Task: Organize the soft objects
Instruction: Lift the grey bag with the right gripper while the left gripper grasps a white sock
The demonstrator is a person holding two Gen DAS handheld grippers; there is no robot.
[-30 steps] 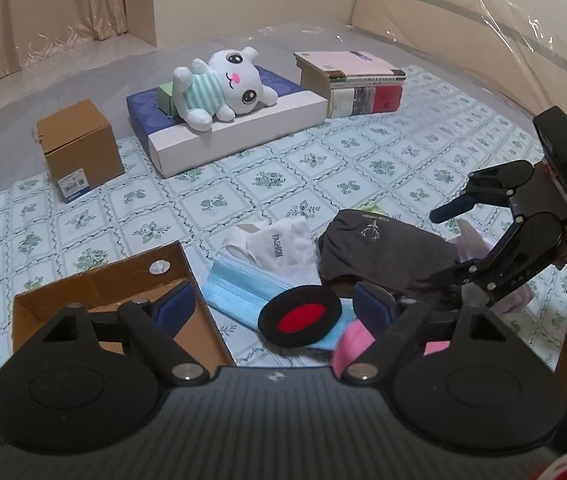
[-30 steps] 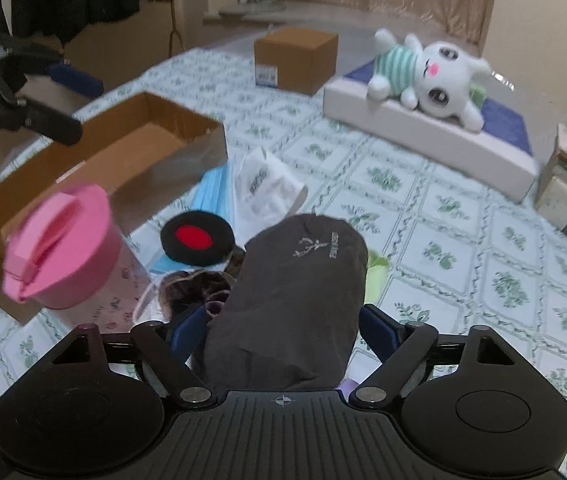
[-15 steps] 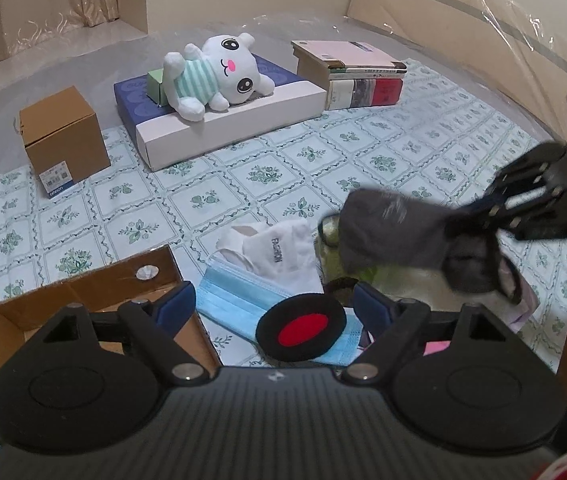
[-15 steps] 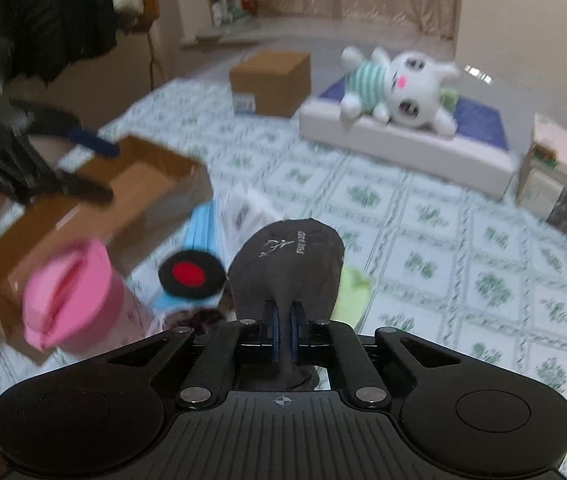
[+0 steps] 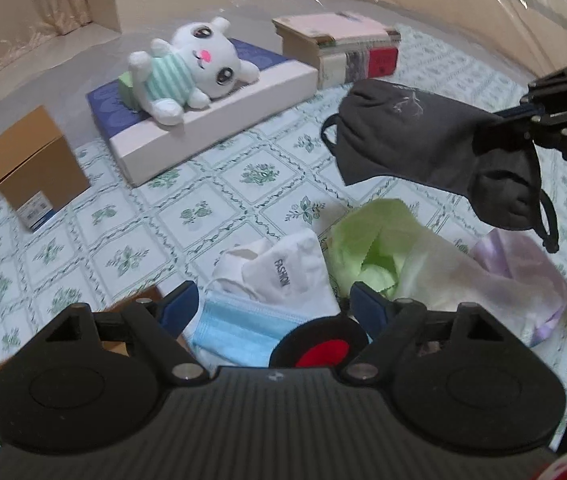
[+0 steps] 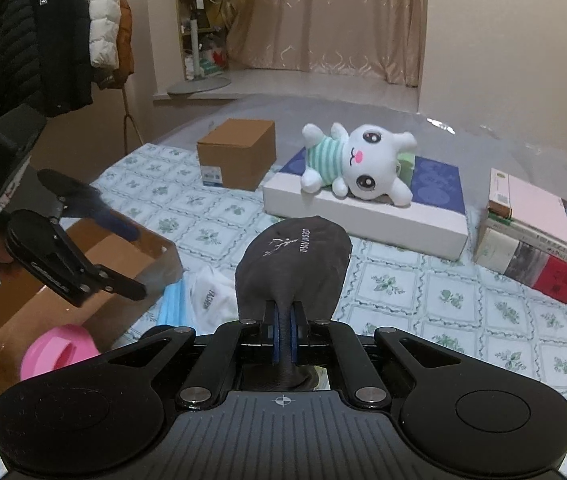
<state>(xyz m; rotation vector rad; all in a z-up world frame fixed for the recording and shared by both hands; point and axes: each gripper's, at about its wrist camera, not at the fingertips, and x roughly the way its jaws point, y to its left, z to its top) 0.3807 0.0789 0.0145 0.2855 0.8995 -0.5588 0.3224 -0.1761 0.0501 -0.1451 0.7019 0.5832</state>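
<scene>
Curtained room behind jaw-pinched dark mask point(image 6: 291, 264)

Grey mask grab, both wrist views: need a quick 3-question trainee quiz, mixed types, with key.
1. True or false: the right gripper is shut on the grey mask.
2. Which item lies partly under the white mask? A) blue mask B) plush C) books
3. Fill in: the left gripper is ____ and holds nothing.

Key: 1 true; 2 A; 3 open.
</scene>
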